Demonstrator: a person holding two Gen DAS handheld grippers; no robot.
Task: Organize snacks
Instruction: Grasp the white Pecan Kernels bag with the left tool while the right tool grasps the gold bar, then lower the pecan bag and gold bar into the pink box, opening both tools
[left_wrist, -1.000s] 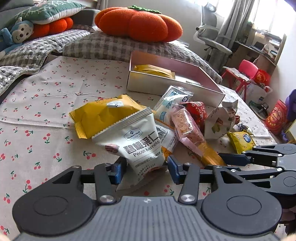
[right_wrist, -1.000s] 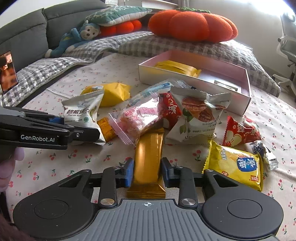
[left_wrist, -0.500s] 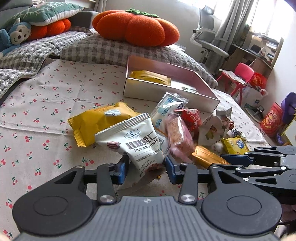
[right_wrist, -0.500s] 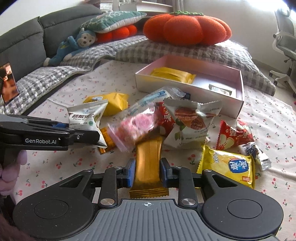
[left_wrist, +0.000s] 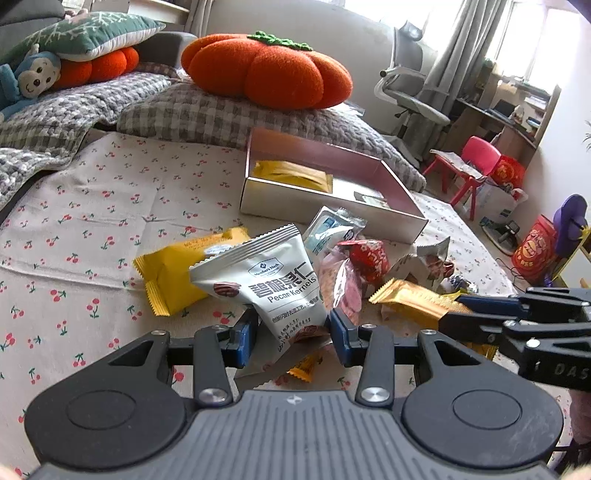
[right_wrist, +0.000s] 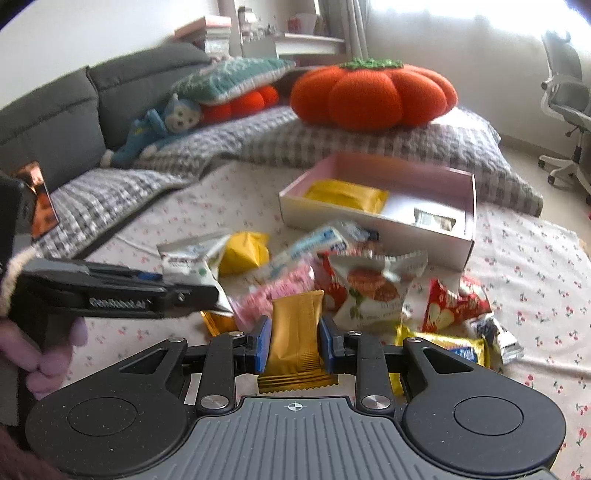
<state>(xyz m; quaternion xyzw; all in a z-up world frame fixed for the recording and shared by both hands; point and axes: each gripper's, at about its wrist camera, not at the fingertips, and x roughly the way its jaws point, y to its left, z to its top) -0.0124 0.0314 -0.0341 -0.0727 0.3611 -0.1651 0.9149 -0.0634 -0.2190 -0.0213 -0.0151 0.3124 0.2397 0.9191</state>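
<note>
My left gripper (left_wrist: 291, 328) is shut on the lower end of a white pecan kernels packet (left_wrist: 273, 280), which stands upright above the cherry-print cloth. In the right wrist view the same gripper (right_wrist: 210, 291) comes in from the left with that packet (right_wrist: 188, 262). My right gripper (right_wrist: 293, 339) is shut on a gold bar packet (right_wrist: 295, 317), lifted clear of the pile. The left wrist view shows it at the right (left_wrist: 454, 306), with the gold packet (left_wrist: 410, 299) sticking out leftward. Beyond the pile lies an open pink box (left_wrist: 325, 206) with a yellow packet (left_wrist: 291, 175) inside.
Loose snacks lie between me and the box: a yellow packet (left_wrist: 173, 269), a pink one (left_wrist: 343, 284), a red one (right_wrist: 454, 306), a walnut packet (right_wrist: 376, 288). An orange pumpkin cushion (left_wrist: 266, 70) sits on the checked pillow behind the box. A person's hand (right_wrist: 44, 354) holds the left gripper.
My right gripper has risen with the gold packet, drawing it out from under the pile; the pink packet shifted. The left gripper has stayed almost in place with the pecan packet.
</note>
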